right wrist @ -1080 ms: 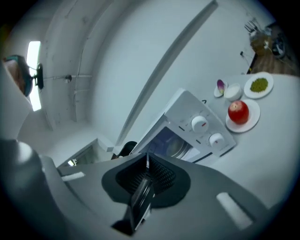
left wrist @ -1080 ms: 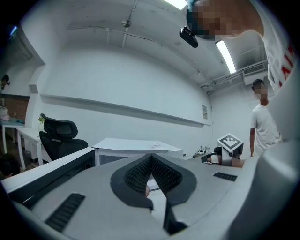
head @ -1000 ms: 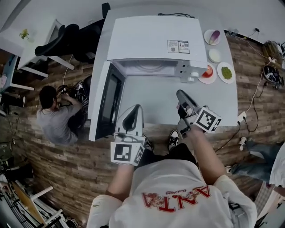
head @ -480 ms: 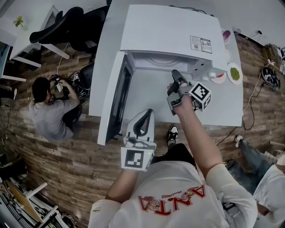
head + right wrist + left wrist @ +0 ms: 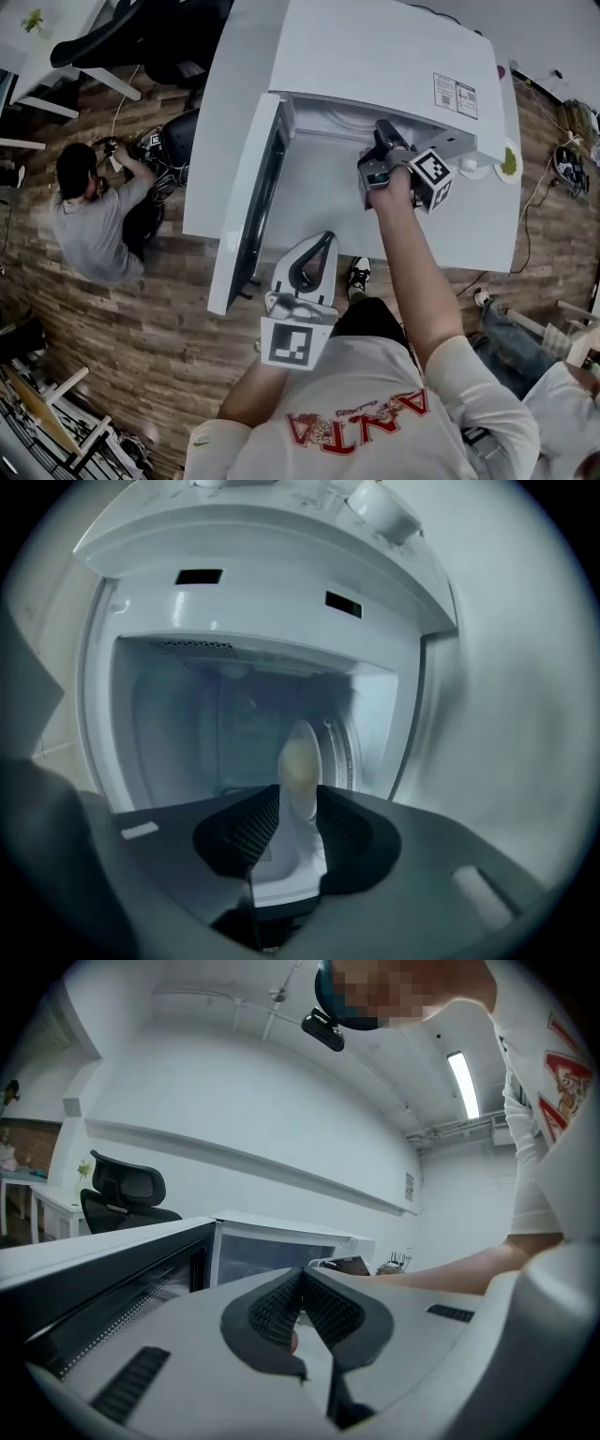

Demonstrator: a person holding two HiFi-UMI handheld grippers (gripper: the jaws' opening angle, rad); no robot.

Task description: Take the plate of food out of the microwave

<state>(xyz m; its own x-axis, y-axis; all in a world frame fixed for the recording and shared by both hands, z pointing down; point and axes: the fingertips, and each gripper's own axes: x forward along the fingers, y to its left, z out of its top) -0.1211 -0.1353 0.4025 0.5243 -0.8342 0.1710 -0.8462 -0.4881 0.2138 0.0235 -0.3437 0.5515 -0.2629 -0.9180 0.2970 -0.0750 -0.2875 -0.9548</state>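
The door [image 5: 255,202] of the microwave [image 5: 375,66] is swung fully open, so I count that step as done. The plate of food [image 5: 300,761] is not out yet. It sits inside the microwave, toward the back of the chamber, and only my right gripper view shows it; from the head view the microwave's top hides it. What is left, as I judge it, is to close on the plate's rim, draw it out through the microwave's mouth and set it down outside. My right gripper [image 5: 384,141] is at the front of the microwave, pointing in and held on its side, so the flat plate looks upright in its view. Its jaws have just been opening and now stand partly apart, with the near edge of the plate between them. I can't see the pads [image 5: 251,829] pressing on it, so I take this as lined up rather than gripped. My left gripper [image 5: 319,248] hangs in front of the microwave, beside the open door. Its fingers meet at the tips and hold nothing.
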